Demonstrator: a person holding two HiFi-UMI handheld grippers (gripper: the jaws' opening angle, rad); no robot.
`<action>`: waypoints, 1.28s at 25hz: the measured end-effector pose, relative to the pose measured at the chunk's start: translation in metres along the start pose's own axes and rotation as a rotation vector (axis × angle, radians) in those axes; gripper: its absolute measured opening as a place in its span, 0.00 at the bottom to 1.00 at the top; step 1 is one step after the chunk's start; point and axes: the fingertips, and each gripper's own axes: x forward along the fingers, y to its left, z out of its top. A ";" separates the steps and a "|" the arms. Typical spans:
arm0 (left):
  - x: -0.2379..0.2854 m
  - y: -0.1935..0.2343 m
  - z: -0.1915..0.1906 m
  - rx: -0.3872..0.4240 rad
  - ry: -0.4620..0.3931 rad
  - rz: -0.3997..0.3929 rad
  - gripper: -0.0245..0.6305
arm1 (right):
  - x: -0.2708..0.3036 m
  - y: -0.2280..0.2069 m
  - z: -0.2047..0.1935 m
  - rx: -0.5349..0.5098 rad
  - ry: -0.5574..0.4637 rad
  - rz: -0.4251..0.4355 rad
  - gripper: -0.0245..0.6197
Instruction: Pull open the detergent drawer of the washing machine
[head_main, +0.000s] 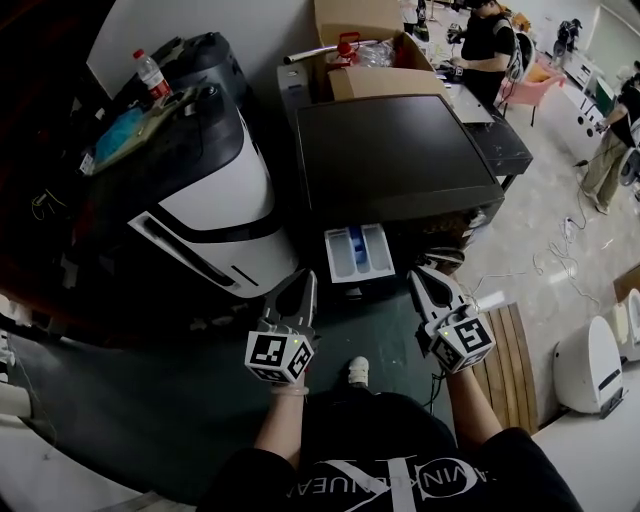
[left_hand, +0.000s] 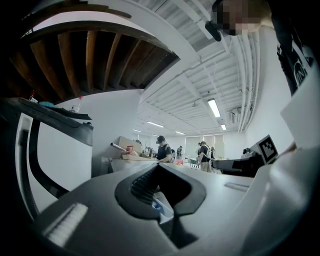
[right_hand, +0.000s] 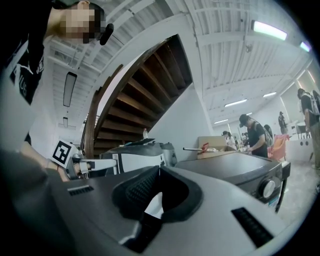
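- The detergent drawer (head_main: 357, 252) is seen pulled out of the washing machine (head_main: 400, 150).
- The left hand-held gripper (head_main: 303, 282) and right hand-held gripper (head_main: 420, 278) are held closed, empty, before the washing machine.

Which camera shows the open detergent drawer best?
The head view: the detergent drawer juts from the washing machine, compartments seen from above. The left gripper view shows only a blue-white sliver; the right gripper view shows the machine's dial, no drawer.

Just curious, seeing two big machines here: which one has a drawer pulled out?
The dark-topped washing machine in the middle: its white-and-blue detergent drawer juts from the front. The white-and-black machine left of it shows none.
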 end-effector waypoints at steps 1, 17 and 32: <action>0.000 0.002 0.002 0.006 -0.001 0.004 0.05 | 0.001 -0.001 0.002 -0.003 -0.002 0.000 0.06; -0.006 0.029 0.009 0.025 -0.010 0.087 0.05 | 0.014 -0.007 0.015 -0.013 -0.025 -0.002 0.06; 0.000 0.032 0.008 0.023 -0.002 0.103 0.05 | 0.017 -0.012 0.011 -0.004 -0.018 0.001 0.06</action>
